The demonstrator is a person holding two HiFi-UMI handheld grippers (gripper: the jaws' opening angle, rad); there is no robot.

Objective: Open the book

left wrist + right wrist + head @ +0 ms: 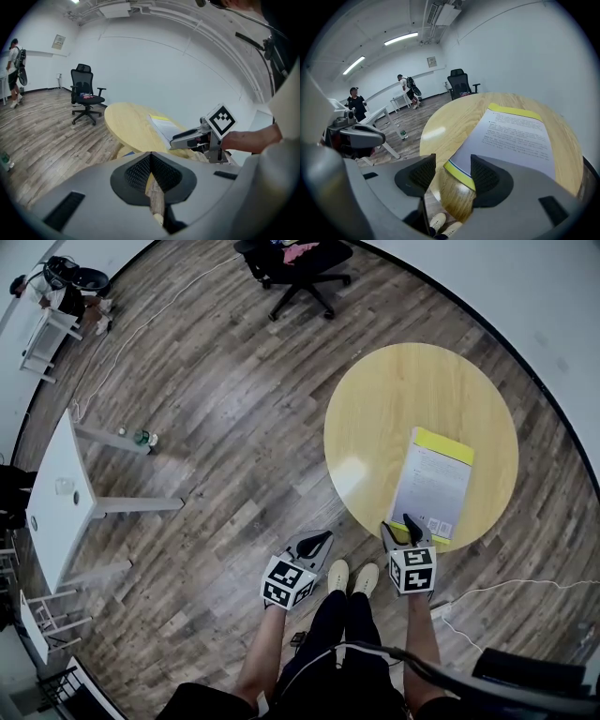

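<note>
A closed book (431, 486) with a white printed cover and a yellow border lies on the right half of a round pale-wood table (375, 418). My right gripper (400, 527) is at the book's near corner, by the table's front edge. Its jaws stand open with nothing gripped. In the right gripper view the book's (518, 133) yellow-edged corner shows in the gap of the right gripper (452, 173). My left gripper (319, 542) hangs shut over the floor, left of the table. In the left gripper view, past the left gripper (150, 176), I see the table (126, 122), the book (161, 123) and the right gripper (187, 138).
A black office chair (300, 268) stands beyond the table. White desks (61, 493) line the left side, with a bottle (141, 437) on the wooden floor near them. My shoes (352, 576) are at the table's near edge. Two people (356, 105) stand far off.
</note>
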